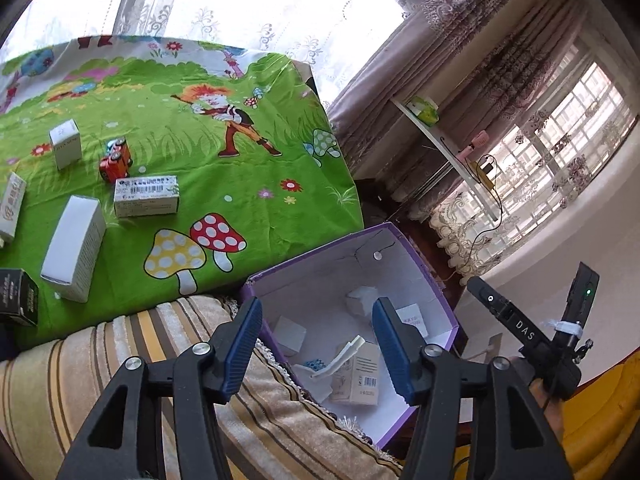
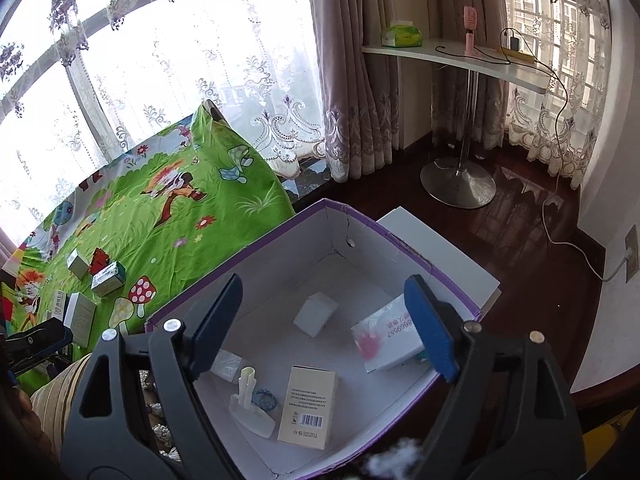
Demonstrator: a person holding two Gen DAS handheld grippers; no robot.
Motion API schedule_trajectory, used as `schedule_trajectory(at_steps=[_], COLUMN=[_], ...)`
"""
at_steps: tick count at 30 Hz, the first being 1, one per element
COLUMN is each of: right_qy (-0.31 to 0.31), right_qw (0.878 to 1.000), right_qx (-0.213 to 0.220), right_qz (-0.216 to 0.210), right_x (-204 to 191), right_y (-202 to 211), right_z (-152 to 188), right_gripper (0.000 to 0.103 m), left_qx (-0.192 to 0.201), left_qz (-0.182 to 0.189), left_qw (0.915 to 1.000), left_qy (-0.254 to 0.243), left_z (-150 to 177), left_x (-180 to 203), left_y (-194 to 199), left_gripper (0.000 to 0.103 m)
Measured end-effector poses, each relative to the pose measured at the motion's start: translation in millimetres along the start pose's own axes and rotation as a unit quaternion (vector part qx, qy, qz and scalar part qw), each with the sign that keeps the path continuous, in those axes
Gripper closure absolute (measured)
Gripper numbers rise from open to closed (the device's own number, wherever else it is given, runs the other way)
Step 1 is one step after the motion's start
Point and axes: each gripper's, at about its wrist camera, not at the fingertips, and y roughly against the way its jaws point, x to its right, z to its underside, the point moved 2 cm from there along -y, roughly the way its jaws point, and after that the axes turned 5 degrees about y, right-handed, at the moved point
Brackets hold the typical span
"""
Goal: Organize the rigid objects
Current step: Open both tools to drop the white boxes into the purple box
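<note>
A purple box with white inside (image 1: 424, 276) (image 2: 384, 256) holds several small cartons, among them a barcoded cream carton (image 2: 308, 404) (image 1: 360, 376), a white cube (image 2: 316, 314), a flat white pack with red print (image 2: 386, 336) and a white plastic holder (image 2: 248, 404). My left gripper (image 1: 318, 350) is open and empty above the box's near side. My right gripper (image 2: 324, 328) is open and empty over the box. On the green cartoon cloth (image 1: 248, 176) lie a tall white carton (image 1: 74, 246), a printed white carton (image 1: 146, 196), a small white carton (image 1: 65, 143), a red toy car (image 1: 116, 160) and a black carton (image 1: 18, 298).
A striped cushion (image 1: 100, 360) lies under the left gripper. The right gripper's body (image 1: 532, 332) shows at the left wrist view's right. A white side table on a chrome stand (image 2: 460, 60) carries a tissue pack, a pink fan and a charger with cables. Curtains (image 2: 352, 80) hang behind.
</note>
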Motion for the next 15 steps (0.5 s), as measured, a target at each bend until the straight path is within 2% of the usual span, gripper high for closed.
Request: schedule_trajectory(at_steps=[4, 8, 10, 13, 15], right_qy=[0.019, 0.03, 0.034, 0.049, 0.062], right_qw=[1.0, 0.999, 0.999, 0.997, 0.996], right_qx=[0.002, 0.017, 0.027, 0.045, 0.056], right_qz=[0.01, 0.024, 0.025, 0.025, 0.016], right_x=[-9.0, -18.8, -24.9, -39.2, -50.3], right_y=[7.0, 19.5, 26.7, 37.1, 43.9], right_z=[-4.5, -10.5, -13.7, -18.5, -20.2], right_gripper=[0.013, 0.01, 0.007, 0.004, 0.003], left_qx=[0.023, 0.089, 0.105, 0.125, 0.123], left_qz=[-0.046, -0.046, -0.061, -0.082, -0.087], left_qw=[0.9976, 0.9913, 0.9862, 0.9813, 0.9812], left_qy=[-0.046, -0.085, -0.113, -0.121, -0.12], left_z=[1.8, 6.8, 7.8, 8.9, 9.5], left_x=[15.4, 21.7, 22.7, 14.5, 5.3], left_y=[14.2, 35.3, 42.3, 53.9, 61.6], left_gripper=[0.04, 0.038, 0.034, 0.034, 0.034])
